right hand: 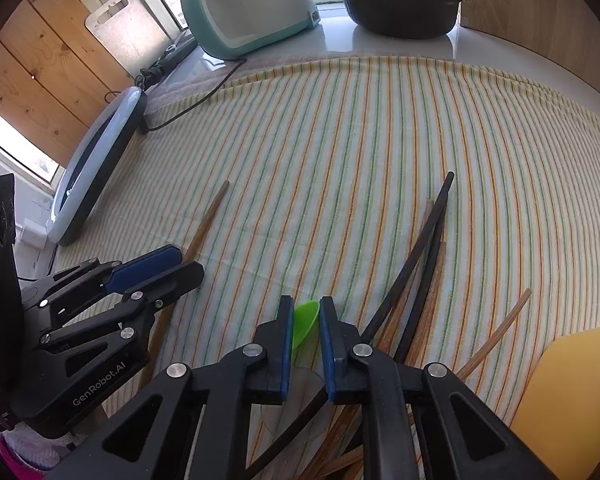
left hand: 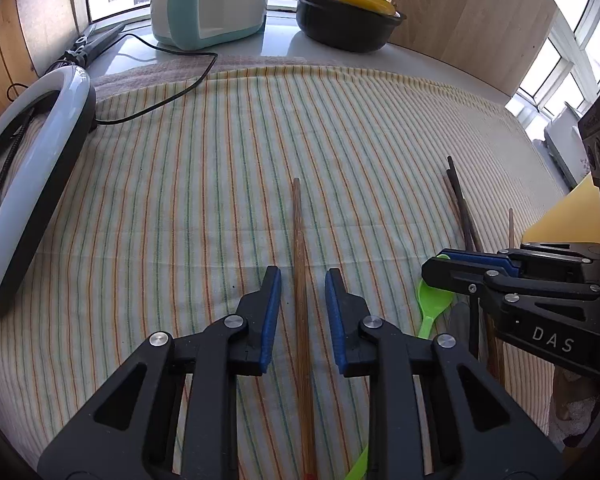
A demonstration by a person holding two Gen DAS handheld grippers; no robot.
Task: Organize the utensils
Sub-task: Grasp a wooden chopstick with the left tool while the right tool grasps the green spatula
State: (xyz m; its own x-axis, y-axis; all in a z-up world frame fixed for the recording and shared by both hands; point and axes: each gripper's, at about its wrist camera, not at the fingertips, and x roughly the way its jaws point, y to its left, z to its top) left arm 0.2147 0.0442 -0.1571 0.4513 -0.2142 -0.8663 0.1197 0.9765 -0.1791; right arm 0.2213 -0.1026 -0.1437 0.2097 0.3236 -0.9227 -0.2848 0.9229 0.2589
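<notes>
My left gripper (left hand: 303,280) is open, its jaws on either side of a single brown wooden chopstick (left hand: 300,240) that lies on the striped cloth (left hand: 180,200). My right gripper (right hand: 306,312) has its jaws around the bowl of a green plastic spoon (right hand: 305,322); I cannot tell if they grip it. The spoon also shows in the left wrist view (left hand: 432,300) under the right gripper (left hand: 436,268). Black chopsticks (right hand: 416,248) and more brown chopsticks (right hand: 496,332) lie crossed in a pile at the right. The left gripper (right hand: 180,264) shows at the left of the right wrist view.
A ring light (left hand: 28,184) lies at the cloth's left edge with its cable (left hand: 172,92). A teal and white appliance (left hand: 212,0) and a black pot with a yellow lid (left hand: 348,8) stand at the back. A yellow board (right hand: 572,400) lies at the right.
</notes>
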